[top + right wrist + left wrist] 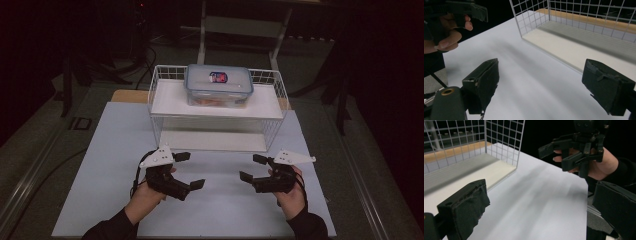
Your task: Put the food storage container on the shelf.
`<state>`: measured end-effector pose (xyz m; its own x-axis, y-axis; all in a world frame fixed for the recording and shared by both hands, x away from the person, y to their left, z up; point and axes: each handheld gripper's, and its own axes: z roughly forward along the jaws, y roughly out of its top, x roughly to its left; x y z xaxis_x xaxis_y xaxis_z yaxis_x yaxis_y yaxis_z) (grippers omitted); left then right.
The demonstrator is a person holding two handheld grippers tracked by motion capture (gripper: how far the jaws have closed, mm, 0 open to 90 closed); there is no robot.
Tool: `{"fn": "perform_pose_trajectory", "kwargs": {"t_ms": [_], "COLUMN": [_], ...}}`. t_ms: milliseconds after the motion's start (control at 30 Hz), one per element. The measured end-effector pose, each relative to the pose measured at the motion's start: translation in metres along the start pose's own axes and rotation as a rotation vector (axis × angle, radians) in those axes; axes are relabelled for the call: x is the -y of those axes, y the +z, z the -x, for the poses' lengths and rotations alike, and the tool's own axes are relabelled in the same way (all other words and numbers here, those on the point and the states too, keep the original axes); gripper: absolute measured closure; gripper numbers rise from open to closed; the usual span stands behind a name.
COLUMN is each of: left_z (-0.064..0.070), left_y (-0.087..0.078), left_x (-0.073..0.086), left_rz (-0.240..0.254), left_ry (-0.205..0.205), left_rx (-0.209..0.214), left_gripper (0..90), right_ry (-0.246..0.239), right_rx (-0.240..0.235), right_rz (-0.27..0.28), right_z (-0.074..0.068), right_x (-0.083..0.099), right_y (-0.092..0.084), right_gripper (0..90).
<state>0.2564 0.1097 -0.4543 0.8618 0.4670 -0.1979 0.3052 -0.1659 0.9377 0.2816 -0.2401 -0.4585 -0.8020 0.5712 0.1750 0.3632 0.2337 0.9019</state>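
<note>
My left hand-held gripper (189, 170) spread wide, my right hand-held gripper (253, 167) spread too, both over the tabletop (220, 210), box (218, 84) on the rack (157, 107) beyond

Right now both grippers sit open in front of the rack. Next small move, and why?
Probably lift both grippers up and forward toward the lidded container on the top shelf of the wire rack. The left gripper and right gripper are open, hold nothing, and hover low over the white table, on either side, well short of it.
</note>
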Motion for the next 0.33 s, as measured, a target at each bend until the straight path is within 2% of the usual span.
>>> {"fn": "perform_pose_trajectory", "kwargs": {"t_ms": [67, 333], "left_z": [-0.001, -0.003], "left_y": [0.002, 0.005], "left_x": [0.006, 0.019], "left_rz": [-0.02, -0.034], "left_ry": [-0.003, 0.001], "left_rx": [-0.004, -0.014], "left_gripper": [0.1, 0.1], "right_ry": [-0.011, -0.019], "right_rx": [0.011, 0.034], "right_rz": [-0.006, -0.015], "right_z": [0.0, 0.004], "right_x": [0.005, 0.02], "right_y": [-0.002, -0.005], "right_gripper": [14.4, 14.7]}}
